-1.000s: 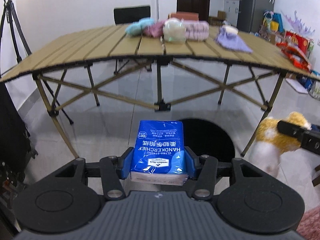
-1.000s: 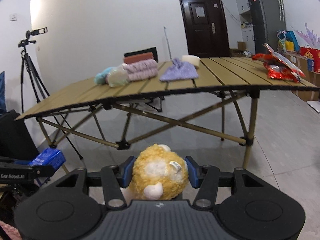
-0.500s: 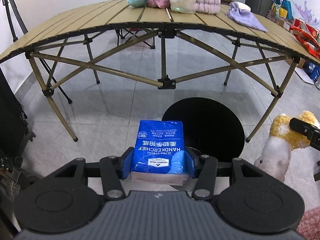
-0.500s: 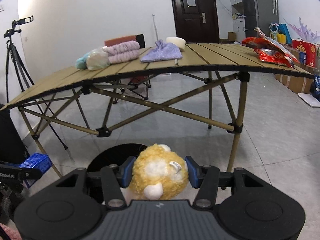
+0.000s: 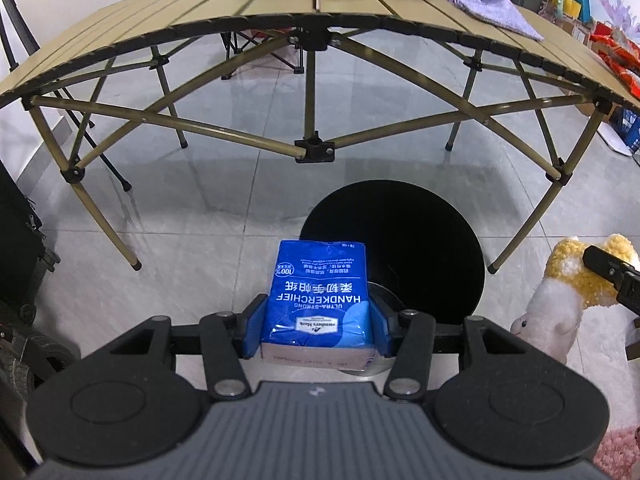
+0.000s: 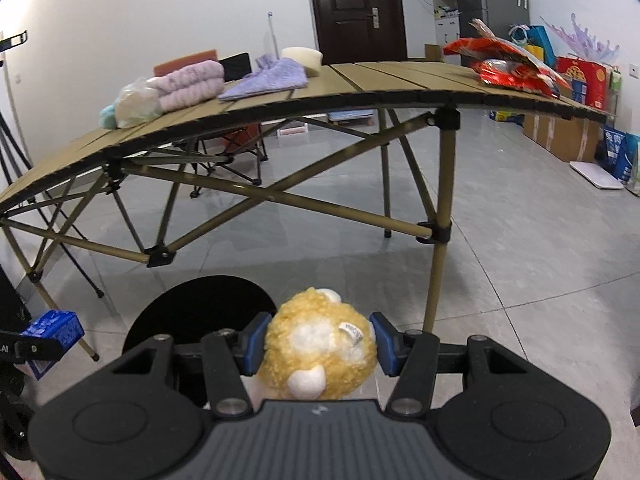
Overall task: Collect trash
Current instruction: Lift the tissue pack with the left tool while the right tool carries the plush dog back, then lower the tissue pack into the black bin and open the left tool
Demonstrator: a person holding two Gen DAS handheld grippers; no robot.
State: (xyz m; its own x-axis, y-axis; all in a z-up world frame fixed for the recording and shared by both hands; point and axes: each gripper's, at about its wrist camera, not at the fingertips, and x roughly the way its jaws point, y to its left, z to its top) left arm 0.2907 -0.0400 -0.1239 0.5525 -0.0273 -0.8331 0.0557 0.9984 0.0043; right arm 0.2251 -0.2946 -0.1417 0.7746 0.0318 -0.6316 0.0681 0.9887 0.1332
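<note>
The left gripper (image 5: 318, 330) is closed on a light, squashy tissue pack (image 5: 320, 300), held by its sides. The right gripper (image 6: 318, 344) is closed on a soft, compressible plush toy (image 6: 318, 348), clamped around its middle.

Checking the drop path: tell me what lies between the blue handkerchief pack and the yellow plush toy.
In the left wrist view, the round black bin sits between the handkerchief pack and the plush toy; otherwise bare floor tiles.

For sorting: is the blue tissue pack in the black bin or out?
Out: blue tissue pack is clamped in left gripper, above round black bin.

Both wrist views tilt floorward (close), sharing folding table (image 5: 320, 16); bin (image 6: 200, 312)
</note>
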